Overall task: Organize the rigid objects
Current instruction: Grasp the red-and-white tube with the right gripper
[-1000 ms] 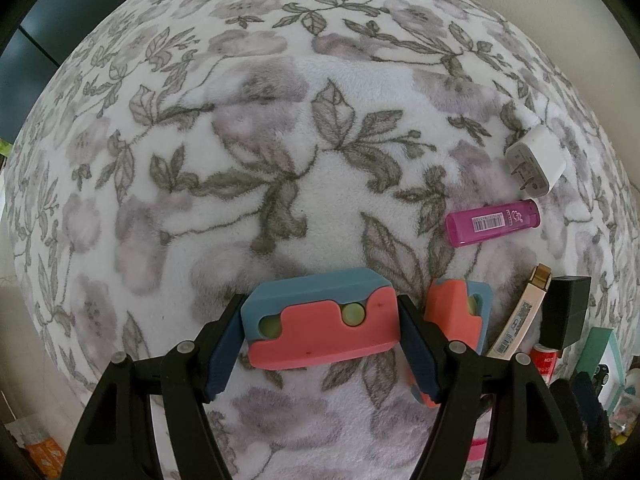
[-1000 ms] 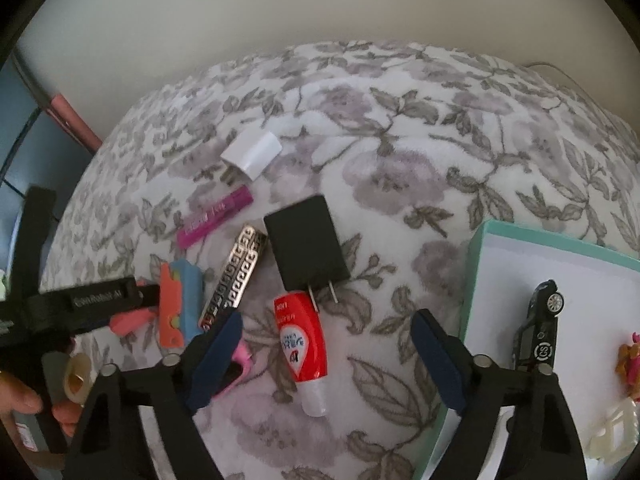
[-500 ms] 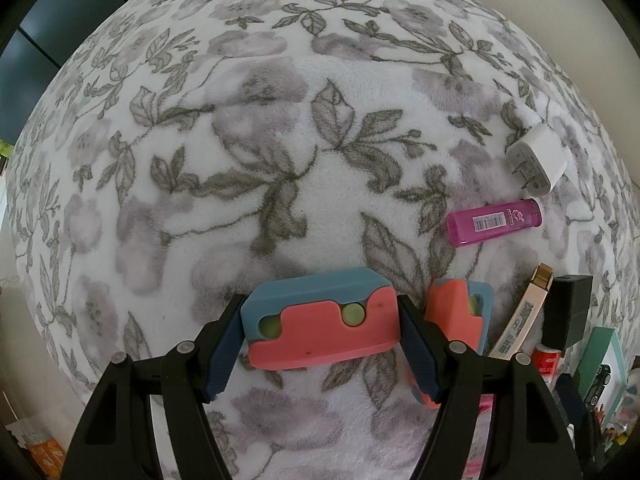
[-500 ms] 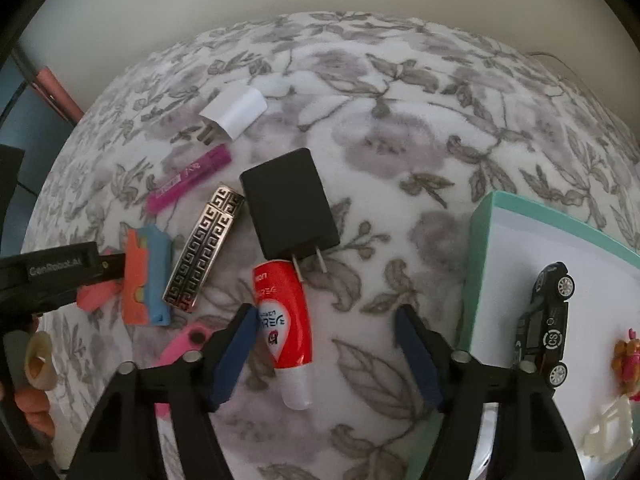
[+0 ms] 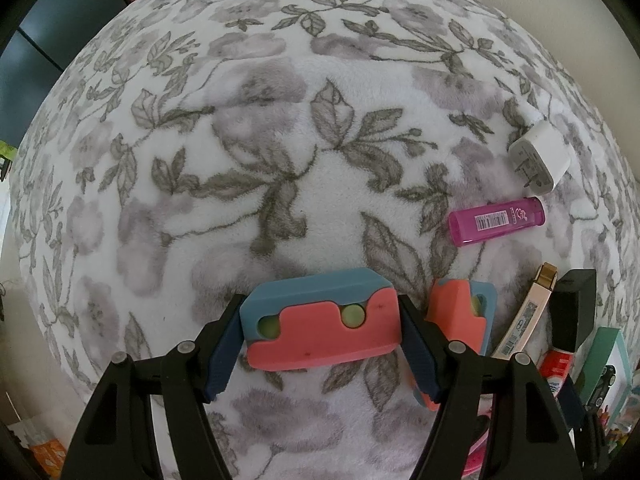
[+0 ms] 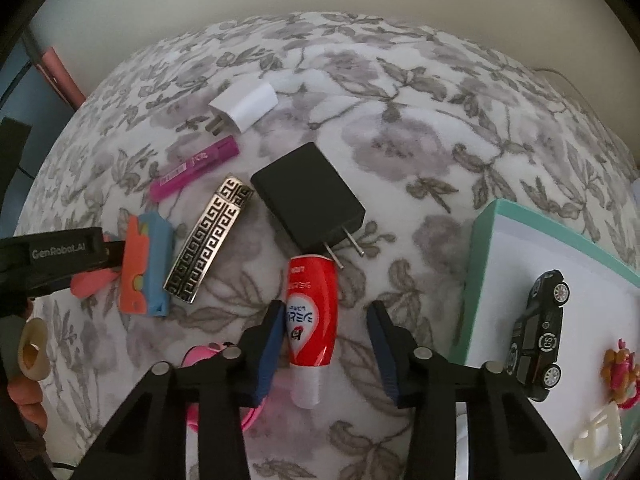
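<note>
My left gripper (image 5: 322, 322) is shut on a blue and coral block (image 5: 320, 318) just above the floral blanket (image 5: 280, 140). A second blue and coral block (image 5: 462, 316) lies to its right; it also shows in the right wrist view (image 6: 146, 266). My right gripper (image 6: 326, 330) is open with its fingers around a red tube (image 6: 310, 312) lying on the blanket; the left finger is close to the tube, the right one stands apart. A black charger (image 6: 308, 202) lies just beyond the tube.
A white charger (image 6: 244, 108), a pink lighter (image 6: 196, 168) and a patterned metal case (image 6: 210, 240) lie on the blanket. A teal-rimmed white box (image 6: 478, 248) at right holds a black toy car (image 6: 538, 328) and small toys. A pink object (image 6: 200, 360) lies under my right gripper.
My right gripper has moved forward and down over the red tube, and its fingers have narrowed around it. The left gripper has stayed still with its block.
</note>
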Available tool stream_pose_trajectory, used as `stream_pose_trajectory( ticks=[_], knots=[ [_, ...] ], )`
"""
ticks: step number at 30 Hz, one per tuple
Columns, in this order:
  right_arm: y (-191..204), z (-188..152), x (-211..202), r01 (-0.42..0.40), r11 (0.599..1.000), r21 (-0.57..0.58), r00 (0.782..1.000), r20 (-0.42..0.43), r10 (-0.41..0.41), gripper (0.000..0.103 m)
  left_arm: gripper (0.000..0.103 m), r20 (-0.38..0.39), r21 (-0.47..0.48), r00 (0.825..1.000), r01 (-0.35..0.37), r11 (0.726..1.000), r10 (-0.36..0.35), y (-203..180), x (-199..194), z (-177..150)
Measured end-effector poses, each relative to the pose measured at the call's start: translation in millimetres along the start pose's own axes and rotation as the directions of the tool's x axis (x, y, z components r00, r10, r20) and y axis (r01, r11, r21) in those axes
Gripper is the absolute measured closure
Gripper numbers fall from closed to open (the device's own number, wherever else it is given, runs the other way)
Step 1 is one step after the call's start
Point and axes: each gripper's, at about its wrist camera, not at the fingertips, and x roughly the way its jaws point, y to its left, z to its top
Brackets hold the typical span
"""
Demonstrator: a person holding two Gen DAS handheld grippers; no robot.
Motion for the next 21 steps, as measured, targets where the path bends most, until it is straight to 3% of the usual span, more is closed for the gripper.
stream_pose_trajectory(
  ticks=[10, 21],
  knots=[
    [-17, -3, -4, -0.032, 0.998, 0.047, 0.999, -0.001, 0.032, 0.075, 0.03, 0.006, -0.015, 1.0, -0.002, 1.0, 0.002, 3, -2, -4],
    [-27, -6, -18, -0.08, 0.993, 0.088, 0.997, 0.007, 0.08, 0.075, 0.03, 0.066, -0.045, 0.998, 0.015, 0.999, -0.012, 13, -34, -5]
  ],
)
